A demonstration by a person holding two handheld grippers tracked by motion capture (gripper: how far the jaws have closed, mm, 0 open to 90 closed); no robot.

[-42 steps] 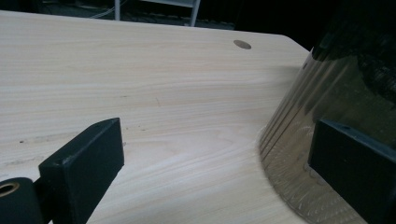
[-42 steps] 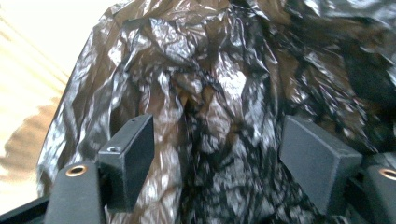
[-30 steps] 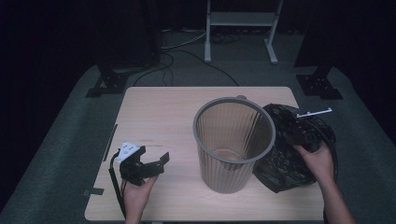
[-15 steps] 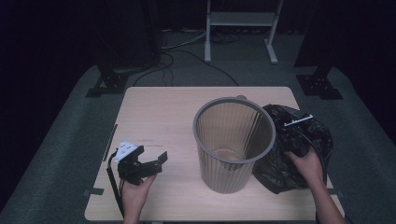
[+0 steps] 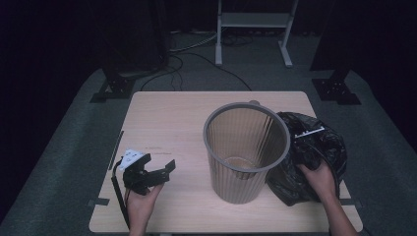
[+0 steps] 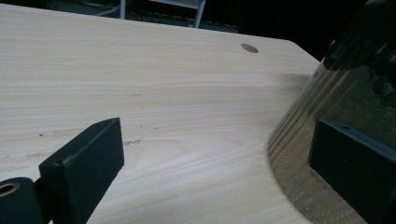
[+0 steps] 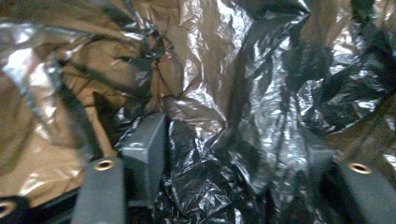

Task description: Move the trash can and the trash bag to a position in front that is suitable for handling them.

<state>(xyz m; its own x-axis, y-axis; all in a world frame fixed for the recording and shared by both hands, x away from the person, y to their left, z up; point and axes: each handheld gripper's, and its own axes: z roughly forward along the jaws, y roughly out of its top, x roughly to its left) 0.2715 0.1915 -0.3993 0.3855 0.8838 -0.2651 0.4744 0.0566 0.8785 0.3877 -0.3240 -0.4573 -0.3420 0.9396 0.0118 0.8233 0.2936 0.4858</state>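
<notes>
Sunk into the black bin bag (image 5: 314,157) at the table's right edge, the right hand-held gripper (image 5: 307,150) has been closing its jaws around a fold, not yet pinching it; the left hand-held gripper (image 5: 160,172) waits, jaws apart.

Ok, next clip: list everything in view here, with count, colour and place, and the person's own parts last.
table: one, light wood, centre of the high view.
bin: one, grey ribbed, upright on the table's right half.
bag: one, black plastic, crumpled on the table right of the bin, against its side.
frame: one, white metal, on the floor beyond the table.
cables: several, dark, on the floor beyond the table.
left gripper: one, black, jaws open, low over the table's near left, pointing at the bin.
right gripper: one, black, down in the bag; jaws have just been closing, folds of bag between them.
</notes>
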